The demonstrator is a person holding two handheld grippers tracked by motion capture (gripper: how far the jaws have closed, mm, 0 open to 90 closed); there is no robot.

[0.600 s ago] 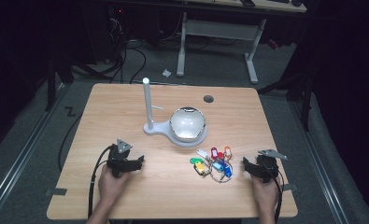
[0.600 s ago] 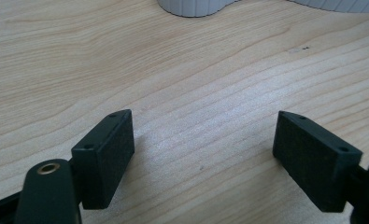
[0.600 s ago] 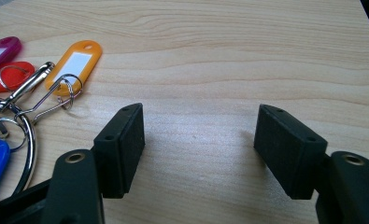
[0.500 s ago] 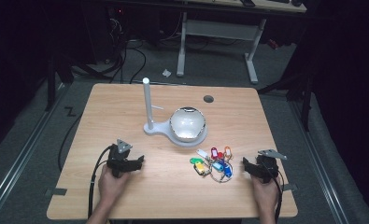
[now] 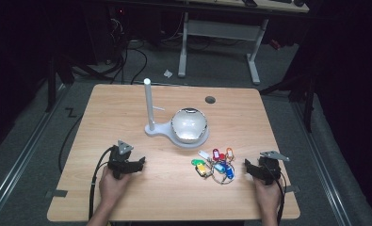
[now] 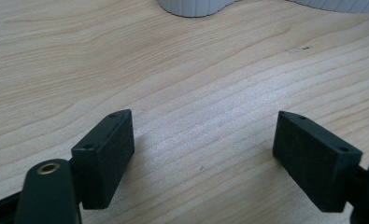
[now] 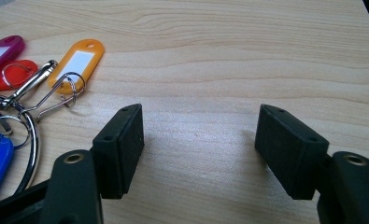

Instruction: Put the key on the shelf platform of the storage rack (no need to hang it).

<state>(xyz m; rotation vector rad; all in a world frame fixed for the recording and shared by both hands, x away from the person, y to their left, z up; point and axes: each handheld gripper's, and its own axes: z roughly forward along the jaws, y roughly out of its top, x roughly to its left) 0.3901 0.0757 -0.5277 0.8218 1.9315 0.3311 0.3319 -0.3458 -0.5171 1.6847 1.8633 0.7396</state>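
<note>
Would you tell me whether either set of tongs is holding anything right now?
Nothing is held: the left tongs and right tongs stand open over bare table, beside the key tags.

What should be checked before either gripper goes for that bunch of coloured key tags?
1. Right gripper open, nothing between its fingers: ok.
2. Left gripper open over bare wood: ok.
3. Key tags lying free on the table, apart from both grippers: ok.
4. Ring within easy approach, just beside the right gripper: ok.
5. White stand upright, apart from the tags: ok.
6. Whether the tags are tangled: cannot tell.
</note>
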